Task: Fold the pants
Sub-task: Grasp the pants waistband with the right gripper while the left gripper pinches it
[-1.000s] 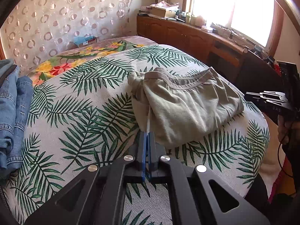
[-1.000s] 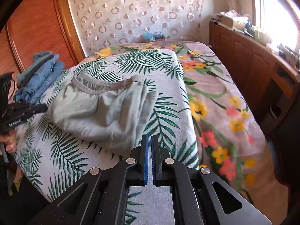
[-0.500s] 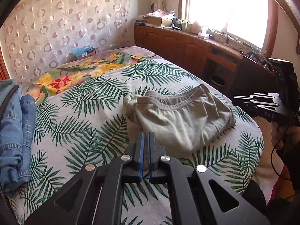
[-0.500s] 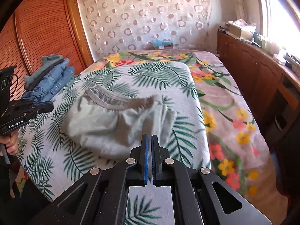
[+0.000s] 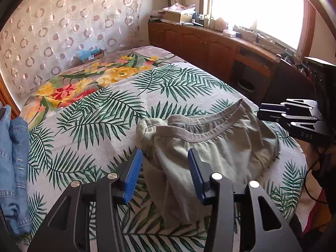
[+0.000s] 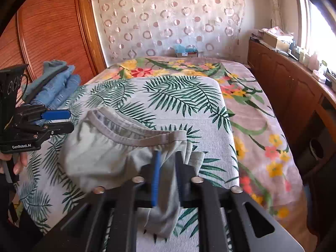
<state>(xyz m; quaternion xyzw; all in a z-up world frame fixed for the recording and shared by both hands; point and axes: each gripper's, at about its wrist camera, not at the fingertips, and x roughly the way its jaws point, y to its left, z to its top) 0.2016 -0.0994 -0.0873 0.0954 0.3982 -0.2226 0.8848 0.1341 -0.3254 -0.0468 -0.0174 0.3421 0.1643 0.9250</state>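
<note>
Denim stack (image 5: pixel 12 168) sits on the bed's (image 5: pixel 88 130) far left edge, well left of the pants. Your left gripper (image 5: pixel 163 168) has just opened its jaws, about halfway apart, nothing clamped, the grey pants (image 5: pixel 220 151) lying crumpled mid-bed between and beyond them. Your right gripper (image 6: pixel 168 172) has jaws just parting, a narrow gap, with the pants' edge fabric between them; blurred, can't tell if pinched.

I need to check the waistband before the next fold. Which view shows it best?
The left wrist view: the waistband runs unbroken across the pants, facing the camera. The right wrist view shows it too, but at a slant, near blurred cloth between the right gripper's fingers.
</note>
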